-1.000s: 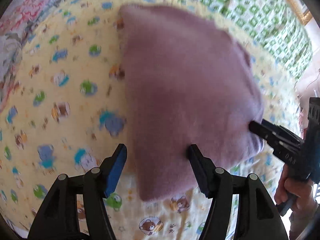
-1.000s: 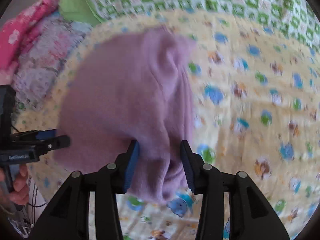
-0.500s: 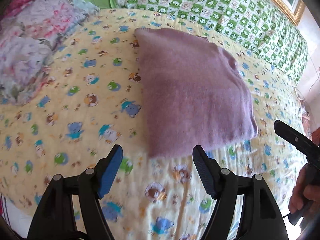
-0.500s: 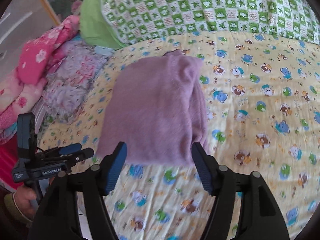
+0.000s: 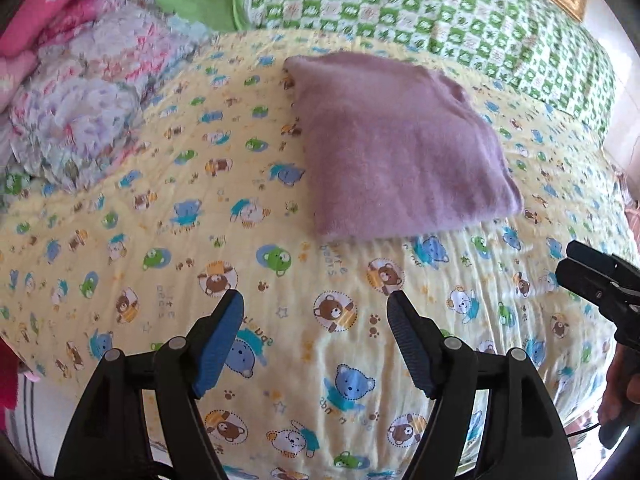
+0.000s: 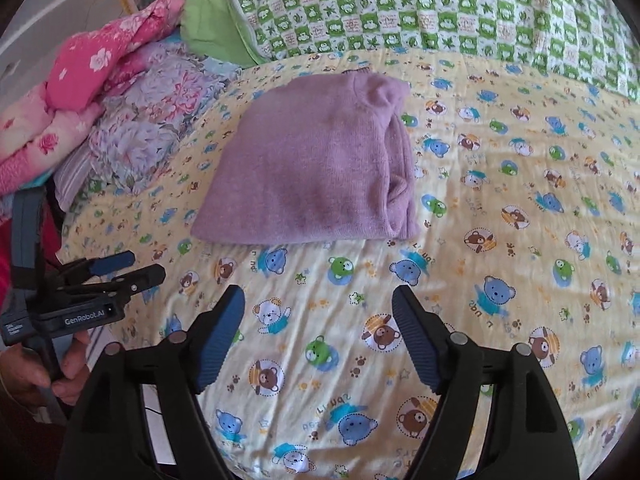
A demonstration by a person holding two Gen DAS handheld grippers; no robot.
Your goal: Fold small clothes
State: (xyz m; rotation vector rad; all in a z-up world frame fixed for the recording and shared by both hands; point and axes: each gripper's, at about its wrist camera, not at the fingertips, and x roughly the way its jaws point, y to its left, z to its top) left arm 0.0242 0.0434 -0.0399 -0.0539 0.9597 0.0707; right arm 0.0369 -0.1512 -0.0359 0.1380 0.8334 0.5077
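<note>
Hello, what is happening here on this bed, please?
A person is folding small clothes with a handheld gripper in each hand. A purple sweater lies folded on the yellow bear-print sheet. The left gripper and the right gripper are both open, held above the sheet short of the sweater, touching nothing. Floral bedding is piled to the left.

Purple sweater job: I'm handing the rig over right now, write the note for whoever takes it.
Left tongs: open, empty, above the bear-print quilt, short of the garment.
Right tongs: open, empty, likewise clear of it.
Purple sweater: folded into a compact rectangle, lying flat on the quilt, nothing touching it.
Done: this fold looks finished.
Left: tidy the bunched right edge if wanted; no other unfolded small garment shows.
</note>
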